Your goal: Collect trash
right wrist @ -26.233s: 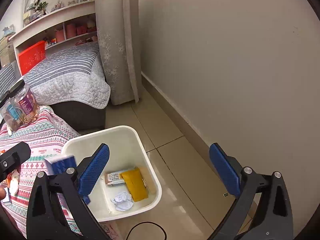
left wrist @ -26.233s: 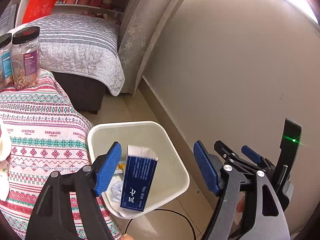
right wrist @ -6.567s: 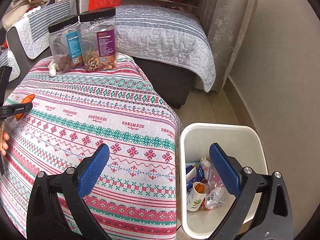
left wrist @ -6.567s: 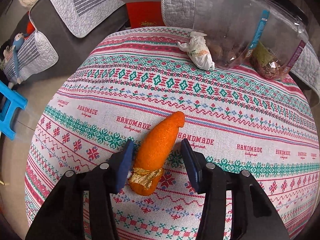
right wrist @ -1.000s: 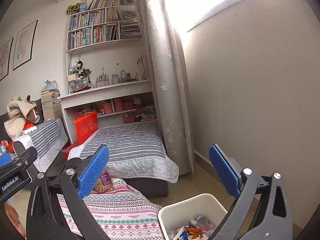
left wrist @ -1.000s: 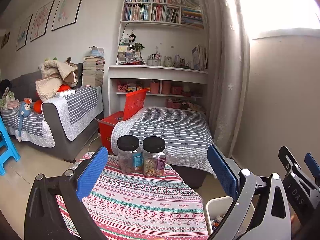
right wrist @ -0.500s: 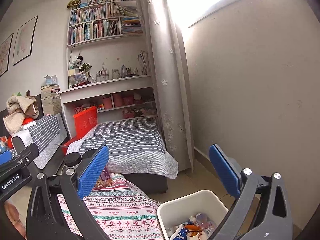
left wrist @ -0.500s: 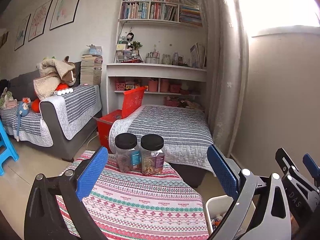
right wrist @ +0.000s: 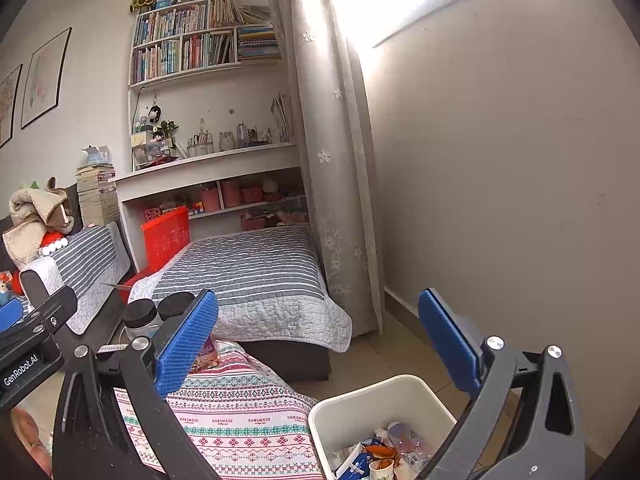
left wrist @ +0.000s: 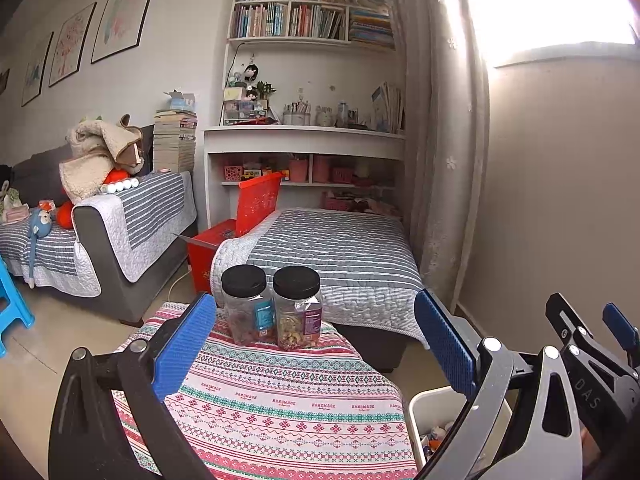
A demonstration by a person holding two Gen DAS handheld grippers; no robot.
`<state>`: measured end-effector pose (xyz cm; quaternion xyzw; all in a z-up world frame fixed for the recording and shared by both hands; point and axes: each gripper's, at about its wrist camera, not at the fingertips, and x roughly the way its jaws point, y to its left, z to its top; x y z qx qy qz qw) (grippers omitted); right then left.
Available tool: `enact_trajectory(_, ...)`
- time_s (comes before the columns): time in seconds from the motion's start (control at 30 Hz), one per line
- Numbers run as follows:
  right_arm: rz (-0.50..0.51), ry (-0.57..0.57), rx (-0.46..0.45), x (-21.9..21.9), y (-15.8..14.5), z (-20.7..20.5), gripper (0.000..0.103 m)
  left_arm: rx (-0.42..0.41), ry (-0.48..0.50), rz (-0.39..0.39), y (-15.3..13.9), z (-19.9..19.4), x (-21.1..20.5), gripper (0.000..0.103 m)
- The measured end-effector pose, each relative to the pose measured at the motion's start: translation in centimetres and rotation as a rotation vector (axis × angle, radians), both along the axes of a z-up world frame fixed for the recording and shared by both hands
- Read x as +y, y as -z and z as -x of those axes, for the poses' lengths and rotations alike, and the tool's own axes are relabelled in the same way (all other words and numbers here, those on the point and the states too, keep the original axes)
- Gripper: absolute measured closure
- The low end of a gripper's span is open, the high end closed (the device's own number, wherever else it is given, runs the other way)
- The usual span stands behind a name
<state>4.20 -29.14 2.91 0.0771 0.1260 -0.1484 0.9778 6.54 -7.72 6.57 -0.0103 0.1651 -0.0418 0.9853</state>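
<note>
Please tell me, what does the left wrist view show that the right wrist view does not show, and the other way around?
Only the left wrist view shows the blue stool at the left edge and both jar labels in full on the two jars.

Only the right wrist view shows the contents of the white bin: a blue carton and other trash.

Both show the patterned tablecloth, the striped bed, the bookshelf and the curtain. The left gripper and the right gripper both have open, empty jaws.
</note>
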Motion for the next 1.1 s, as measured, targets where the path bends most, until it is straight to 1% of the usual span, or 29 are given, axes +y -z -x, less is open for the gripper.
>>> enact_trajectory(0.2,-0.001,0.004,0.003,-0.39,0.02,-0.13,0.007,-0.013,0.002,-0.016,0.05,0.11,-0.39,0.009)
enact_trajectory(0.37,0.0,0.006,0.003,-0.41,0.01,-0.14,0.007,-0.016,0.011,-0.018,0.2,0.15,-0.73,0.016)
enact_trajectory(0.83,0.001,0.009,0.006,-0.65,0.33,-0.18,0.007,-0.02,0.011,-0.005,0.28,0.05,-0.88,0.016)
enact_trajectory(0.9,0.001,0.009,0.006,-0.64,0.31,-0.19,0.007,0.002,0.021,0.003,0.33,-0.24,-0.84,0.014)
enact_trajectory(0.93,0.001,0.009,0.006,-0.65,0.31,-0.2,0.007,0.012,0.021,0.003,0.38,-0.36,-0.85,0.011)
enact_trajectory(1.1,-0.002,0.01,0.009,-0.98,0.57,-0.32,0.007,0.021,0.02,0.011,0.6,-0.54,-0.9,0.008)
